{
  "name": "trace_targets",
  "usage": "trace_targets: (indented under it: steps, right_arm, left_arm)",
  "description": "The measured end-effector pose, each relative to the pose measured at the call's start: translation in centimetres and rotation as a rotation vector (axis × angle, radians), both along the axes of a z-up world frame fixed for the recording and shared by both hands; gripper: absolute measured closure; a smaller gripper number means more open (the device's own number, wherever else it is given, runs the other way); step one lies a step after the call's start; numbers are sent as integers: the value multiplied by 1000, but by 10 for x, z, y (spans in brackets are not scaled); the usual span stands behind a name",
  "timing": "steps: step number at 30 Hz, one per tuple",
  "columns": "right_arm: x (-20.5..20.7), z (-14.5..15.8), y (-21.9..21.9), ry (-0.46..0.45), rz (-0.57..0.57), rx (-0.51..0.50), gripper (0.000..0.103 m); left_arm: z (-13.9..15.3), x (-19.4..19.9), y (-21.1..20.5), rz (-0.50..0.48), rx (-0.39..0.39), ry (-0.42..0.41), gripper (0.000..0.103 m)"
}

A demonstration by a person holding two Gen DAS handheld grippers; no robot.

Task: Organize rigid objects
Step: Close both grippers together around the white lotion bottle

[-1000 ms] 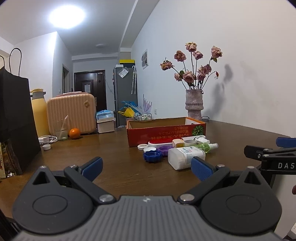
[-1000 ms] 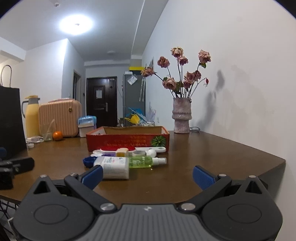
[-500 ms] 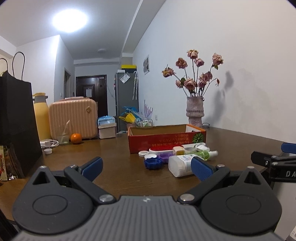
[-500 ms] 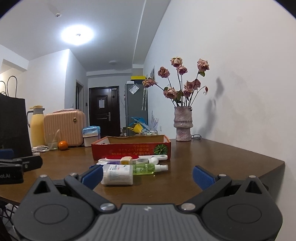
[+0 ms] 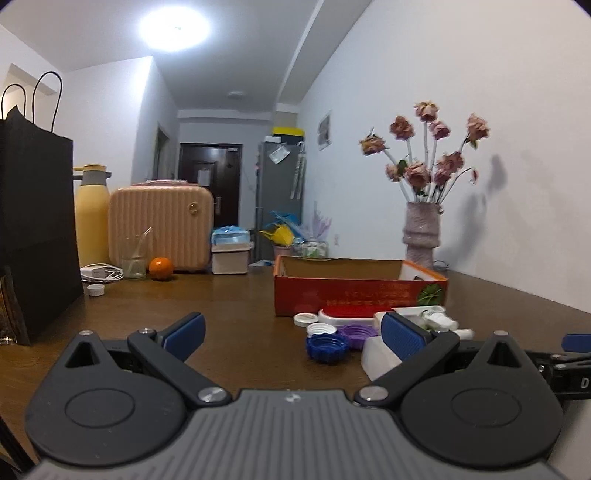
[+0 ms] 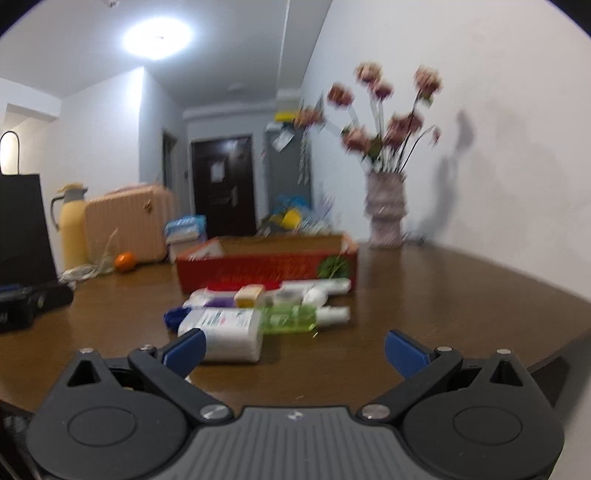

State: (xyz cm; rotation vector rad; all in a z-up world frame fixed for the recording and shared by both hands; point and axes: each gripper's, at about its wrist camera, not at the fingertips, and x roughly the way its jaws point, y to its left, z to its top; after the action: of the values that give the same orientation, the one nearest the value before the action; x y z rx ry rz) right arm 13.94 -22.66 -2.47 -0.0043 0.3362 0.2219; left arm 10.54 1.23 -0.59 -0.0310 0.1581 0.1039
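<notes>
Bottles (image 6: 229, 332) ahead; both claws gape, empty.

The room is lit by a round ceiling lamp (image 5: 174, 27), which is blown out to a white glare in both views. Soft shadows of the flowers (image 5: 428, 147) are cast on the white wall (image 5: 495, 181). The left wrist view is rendered sharp; the right wrist view is smeared by motion blur. Straight lines are bent by fisheye distortion, and the corners are darkened.
</notes>
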Motion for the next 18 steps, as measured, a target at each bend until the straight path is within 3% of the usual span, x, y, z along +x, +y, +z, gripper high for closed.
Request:
trace_targets:
  steps: [2, 4, 7, 9, 12, 14, 16, 18]
  right_arm:
    - [12, 0, 2, 22, 3, -20, 0]
    - [23, 1, 5, 30, 43, -14, 0]
    - [46, 0, 7, 87, 56, 28, 2]
    - [68, -2, 7, 128, 83, 61, 15]
    - [95, -7, 10, 170, 110, 105, 27]
    - [111, -11, 13, 185, 144, 134, 34]
    - [125, -15, 15, 210, 175, 159, 45]
    - [134, -18, 16, 227, 206, 213, 58]
  left_arm:
    - [-2, 17, -1, -51, 3, 73, 0]
    - [-3, 34, 6, -150, -84, 143, 0]
    - [-5, 66, 6, -176, -154, 257, 0]
    - [-7, 83, 2, -197, -147, 285, 0]
    - [-8, 102, -6, -229, -139, 274, 0]
    - [-9, 116, -10, -245, -157, 290, 10]
    - [-14, 127, -15, -268, -186, 324, 34]
    - [-20, 136, -18, -301, -213, 364, 50]
